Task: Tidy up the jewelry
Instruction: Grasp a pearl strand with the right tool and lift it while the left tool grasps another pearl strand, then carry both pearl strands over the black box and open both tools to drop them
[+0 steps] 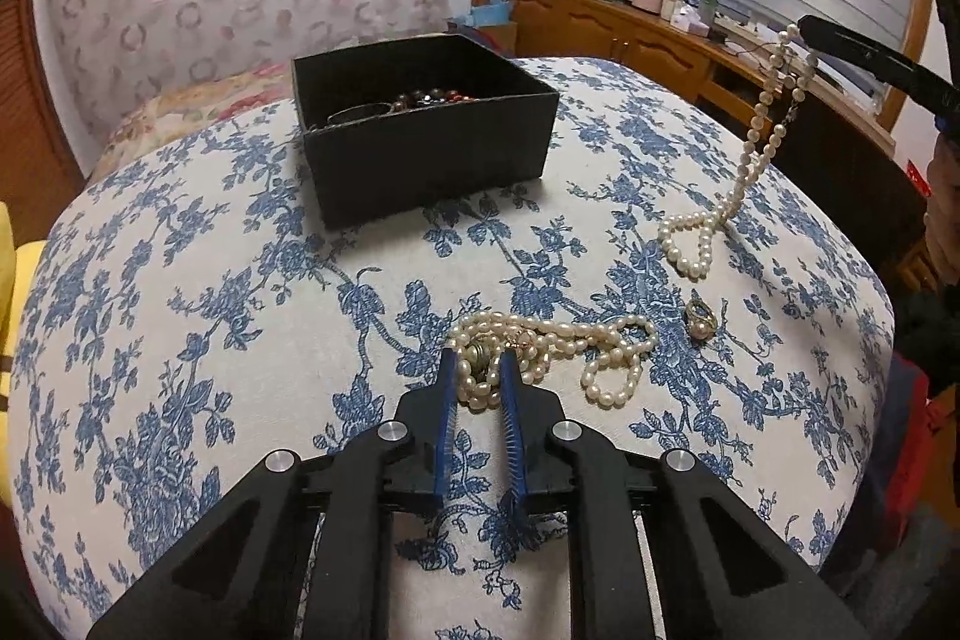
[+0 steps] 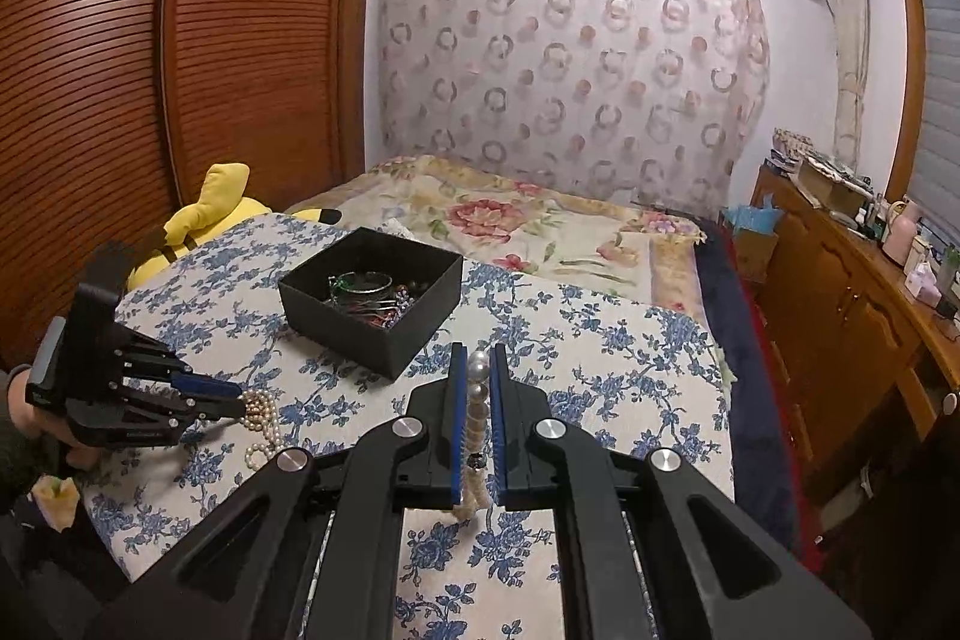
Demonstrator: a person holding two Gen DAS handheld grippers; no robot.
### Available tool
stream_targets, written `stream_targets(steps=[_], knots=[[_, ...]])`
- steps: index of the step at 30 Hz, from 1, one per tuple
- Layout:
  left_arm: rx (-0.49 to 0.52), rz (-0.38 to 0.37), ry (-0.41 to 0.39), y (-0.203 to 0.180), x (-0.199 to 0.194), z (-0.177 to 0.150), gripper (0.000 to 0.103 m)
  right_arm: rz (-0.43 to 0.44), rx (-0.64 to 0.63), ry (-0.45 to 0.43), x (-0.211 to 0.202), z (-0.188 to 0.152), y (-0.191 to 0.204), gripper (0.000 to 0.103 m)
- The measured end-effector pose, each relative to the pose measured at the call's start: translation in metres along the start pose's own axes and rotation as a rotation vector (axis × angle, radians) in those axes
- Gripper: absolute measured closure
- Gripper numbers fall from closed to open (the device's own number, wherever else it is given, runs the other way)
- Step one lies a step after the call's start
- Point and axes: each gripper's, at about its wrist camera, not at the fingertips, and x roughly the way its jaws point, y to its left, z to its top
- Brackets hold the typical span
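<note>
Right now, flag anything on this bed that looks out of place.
A ring lies loose on the floral cloth, apart from the pearl heap and outside the black box.
</note>
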Motion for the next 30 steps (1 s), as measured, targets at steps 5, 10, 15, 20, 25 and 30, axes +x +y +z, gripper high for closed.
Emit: stream_targets(steps=[5,10,15,20,25,30], knots=[[-0.012,-0.004,-0.018,0.005,-0.008,0.003,0.095,0.005,0.001,0.009,0.003,-0.006,0.002,0.095],[-0.033,-0.007,-0.068,0.012,-0.029,0.011,0.097,0.012,0.005,0.016,0.006,-0.010,0.004,0.095],[-0.030,-0.002,-0.111,0.013,-0.046,0.020,0.097,0.020,0.004,0.016,0.007,-0.009,0.006,0.095],[-0.032,-0.003,-0.157,0.011,-0.062,0.029,0.097,0.027,-0.001,0.013,0.007,-0.006,0.010,0.095],[-0.032,0.003,-0.203,0.009,-0.078,0.040,0.097,0.032,-0.007,0.006,0.004,-0.002,0.013,0.095],[-0.027,0.013,-0.257,0.008,-0.097,0.052,0.097,0.038,-0.012,-0.005,0.000,0.004,0.016,0.095]])
